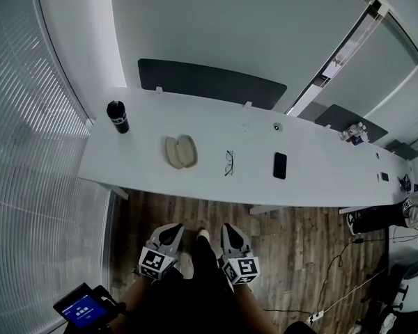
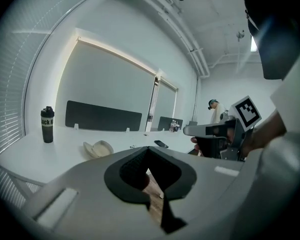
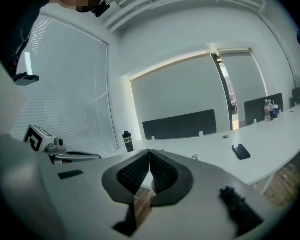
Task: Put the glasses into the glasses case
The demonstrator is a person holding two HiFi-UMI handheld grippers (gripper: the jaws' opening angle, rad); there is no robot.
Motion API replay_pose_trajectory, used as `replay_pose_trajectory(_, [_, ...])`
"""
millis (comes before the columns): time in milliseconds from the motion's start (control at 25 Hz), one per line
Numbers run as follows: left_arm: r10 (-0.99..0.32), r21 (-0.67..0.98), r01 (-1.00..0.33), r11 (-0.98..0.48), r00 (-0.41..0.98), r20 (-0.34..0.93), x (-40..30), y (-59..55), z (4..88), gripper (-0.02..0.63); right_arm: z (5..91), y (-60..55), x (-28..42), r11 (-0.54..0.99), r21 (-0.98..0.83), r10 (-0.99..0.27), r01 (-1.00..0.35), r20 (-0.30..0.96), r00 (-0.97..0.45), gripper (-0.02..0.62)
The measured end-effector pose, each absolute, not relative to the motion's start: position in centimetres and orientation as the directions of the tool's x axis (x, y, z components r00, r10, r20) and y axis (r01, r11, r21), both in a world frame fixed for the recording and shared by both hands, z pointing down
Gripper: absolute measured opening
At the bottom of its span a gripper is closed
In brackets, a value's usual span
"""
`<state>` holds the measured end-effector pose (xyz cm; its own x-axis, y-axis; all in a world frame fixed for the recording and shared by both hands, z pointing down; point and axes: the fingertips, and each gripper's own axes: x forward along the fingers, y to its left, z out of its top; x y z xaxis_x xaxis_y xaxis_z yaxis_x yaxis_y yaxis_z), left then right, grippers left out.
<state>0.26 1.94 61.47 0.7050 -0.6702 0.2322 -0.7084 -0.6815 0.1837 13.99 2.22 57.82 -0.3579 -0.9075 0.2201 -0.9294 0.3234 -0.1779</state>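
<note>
White and long, the desk (image 1: 216,165) runs across the far side of the scene, with brown wood-plank floor (image 1: 265,242) on its near side and window blinds (image 1: 28,152) filling the left. A dark partition panel (image 1: 209,82) stands along the desk's far edge. Near the person, over the floor and well short of the desk, the left gripper (image 2: 149,149) and the right gripper (image 3: 150,152) are held side by side. Each one's jaws are pressed together at the tips with nothing between them. The glasses case (image 1: 180,151) lies open on the desk, left of centre, a pale beige shell with both halves facing up. A black bottle (image 1: 118,117) stands upright further left, near the desk's left end and well apart from the case. A dark phone (image 1: 280,165) lies flat to the right. The glasses (image 1: 229,163) rest on the desktop between the case and the phone, touching neither, and neither gripper is near them.
</note>
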Motion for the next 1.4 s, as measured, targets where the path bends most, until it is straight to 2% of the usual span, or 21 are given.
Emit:
replay_pose_trajectory(480, [-0.689,0.156,-0.749,-0.644,0.657,0.305,6.2,-4.7,62.2,0.006,59.2,-6.5,20.4,0.368,-0.249,-0.881,-0.896,0.214,-0.421,0.007])
replay_pose_trajectory(880, [-0.712,0.140,-0.788,-0.600,0.606,0.355,9.2,-8.3,61.5,0.006,63.4,-10.9,26.6,0.349,-0.336,-0.844,-0.875,0.292,-0.449,0.008])
replay_pose_trajectory(1200, [-0.736,0.162,-0.808,-0.566,0.584,0.342,9.6,-11.8,61.1,0.006,64.9,-13.3,26.7,0.368,-0.356,-0.794,-0.859,0.360,-0.489,0.008])
replay_pose_trajectory(1400, [-0.759,0.175,-0.822,-0.541,0.568,0.319,7.3,-15.1,60.4,0.006,65.2,-16.4,25.0,0.381,-0.328,-0.781,-0.864,0.386,-0.491,0.008])
